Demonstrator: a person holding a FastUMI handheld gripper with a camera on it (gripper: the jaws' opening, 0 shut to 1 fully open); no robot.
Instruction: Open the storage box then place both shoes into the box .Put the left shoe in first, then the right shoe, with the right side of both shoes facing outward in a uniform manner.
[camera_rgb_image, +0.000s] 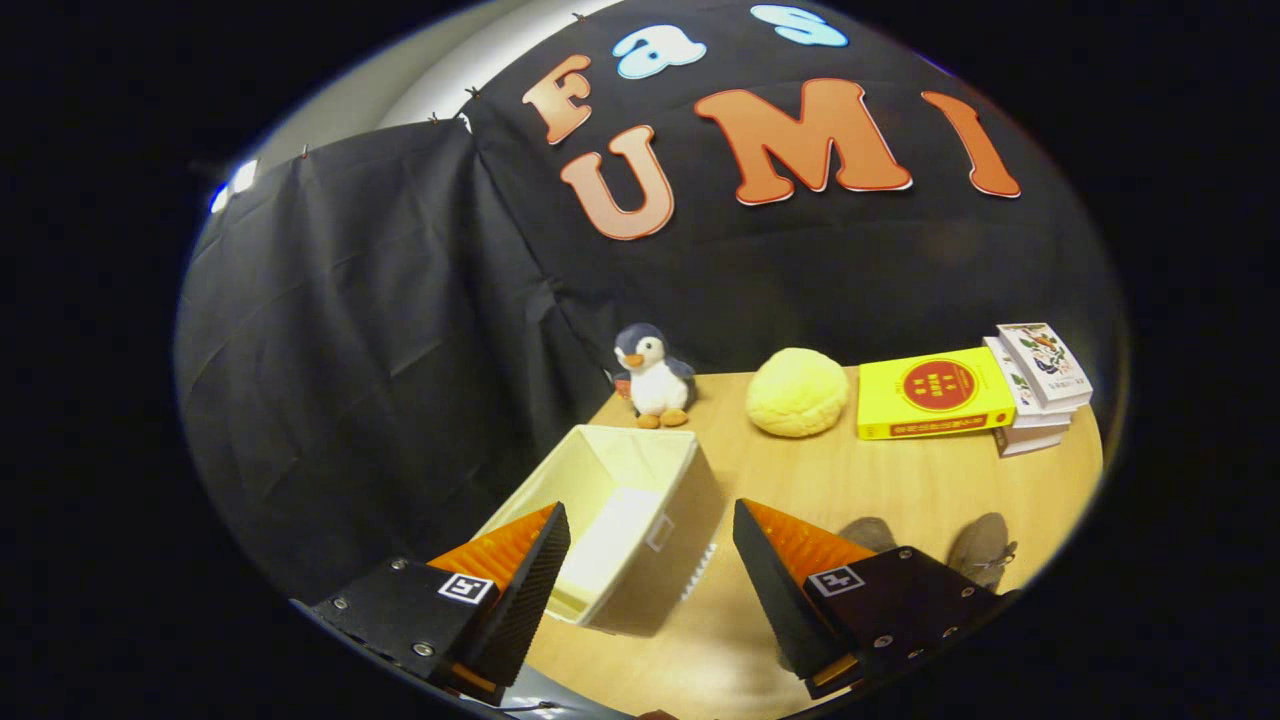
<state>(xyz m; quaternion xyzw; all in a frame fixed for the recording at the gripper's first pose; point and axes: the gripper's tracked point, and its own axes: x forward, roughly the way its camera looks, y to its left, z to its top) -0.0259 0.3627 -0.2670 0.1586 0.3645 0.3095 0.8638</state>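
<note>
Hovering above the wooden surface, the gripper has its jaws spread wide and released, holding nothing, with the open cream storage box lying between and just ahead of them, its lid off and its inside bare. Two grey-brown shoes sit on the surface to the right, partly hidden behind the right finger and well apart from the box. Far beyond stand a plush penguin, a yellow round cushion and a stack of books.
</note>
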